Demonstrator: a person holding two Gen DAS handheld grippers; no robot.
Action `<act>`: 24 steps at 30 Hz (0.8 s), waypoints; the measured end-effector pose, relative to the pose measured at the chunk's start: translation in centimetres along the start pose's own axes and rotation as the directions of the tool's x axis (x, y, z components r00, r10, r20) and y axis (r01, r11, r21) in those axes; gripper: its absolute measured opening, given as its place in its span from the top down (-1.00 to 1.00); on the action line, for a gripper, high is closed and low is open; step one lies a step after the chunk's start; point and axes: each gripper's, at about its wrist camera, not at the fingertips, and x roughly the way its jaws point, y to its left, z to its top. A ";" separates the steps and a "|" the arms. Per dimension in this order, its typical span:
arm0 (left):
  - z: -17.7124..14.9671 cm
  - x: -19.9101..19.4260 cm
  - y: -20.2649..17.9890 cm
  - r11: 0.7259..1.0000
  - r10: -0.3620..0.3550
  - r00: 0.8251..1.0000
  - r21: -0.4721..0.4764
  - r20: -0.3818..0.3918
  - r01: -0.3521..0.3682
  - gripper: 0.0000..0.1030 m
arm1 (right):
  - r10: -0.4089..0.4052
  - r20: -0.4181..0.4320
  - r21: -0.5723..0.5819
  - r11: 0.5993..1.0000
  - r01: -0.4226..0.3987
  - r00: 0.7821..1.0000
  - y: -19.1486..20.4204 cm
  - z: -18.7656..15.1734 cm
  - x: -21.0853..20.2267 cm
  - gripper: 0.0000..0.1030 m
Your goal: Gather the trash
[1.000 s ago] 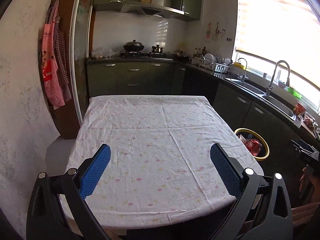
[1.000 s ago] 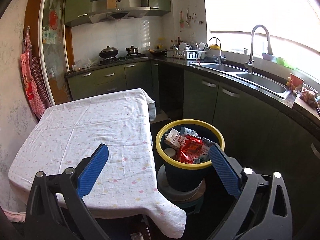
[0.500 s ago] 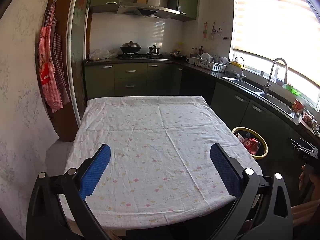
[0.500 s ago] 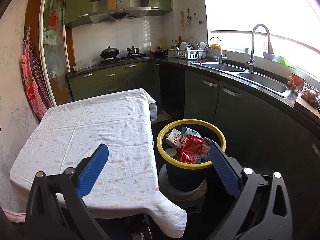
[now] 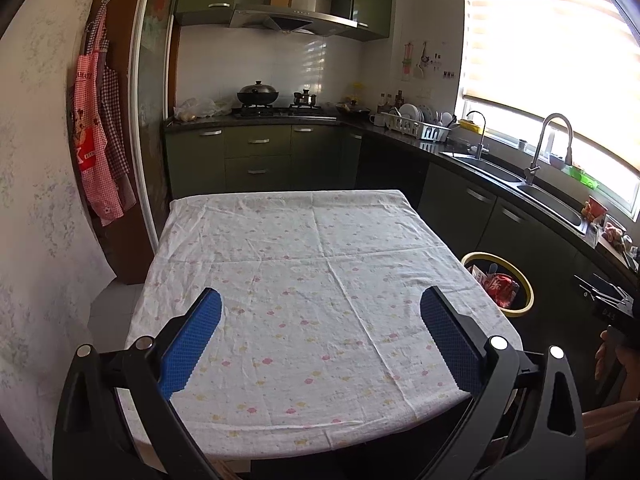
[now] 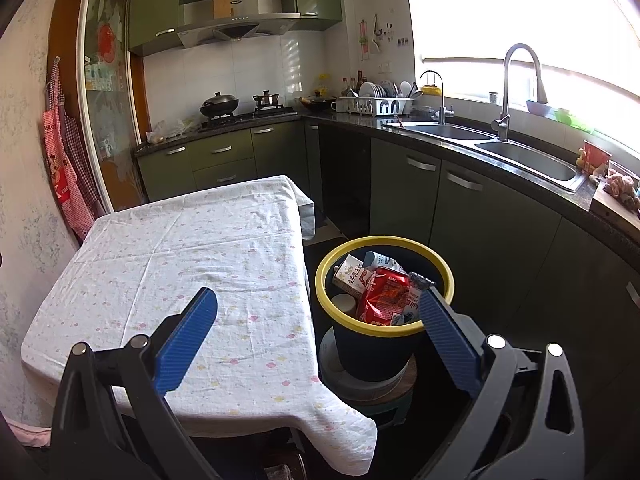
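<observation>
A dark bin with a yellow rim point(image 6: 384, 240) stands on a low stool right of the table, holding a red snack bag point(image 6: 385, 294), a small white carton point(image 6: 352, 277) and other wrappers. The same bin point(image 5: 524, 280) shows at the table's right edge in the left wrist view. My right gripper point(image 6: 318, 304) is open and holds nothing, hovering between the table's corner and the bin. My left gripper point(image 5: 320, 306) is open and holds nothing, above the near part of the table point(image 5: 304, 248), which is covered by a white flowered cloth.
Green cabinets and a dark counter point(image 6: 460, 148) with a double sink point(image 6: 524, 156) run along the right and back. A stove with a wok point(image 5: 258, 96) is at the back. Aprons point(image 5: 96, 128) hang on the left wall. A hand point(image 5: 608, 356) shows at the right edge.
Both grippers have drifted slightly back and up, so a little more of the table and kitchen shows. Both stay open.
</observation>
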 end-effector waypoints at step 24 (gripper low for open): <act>-0.2 0.3 -0.3 1.000 -0.005 1.000 0.008 -0.010 0.005 -0.91 | 0.004 -0.001 0.006 1.000 -0.004 1.000 0.1 -0.2 0.1 -0.87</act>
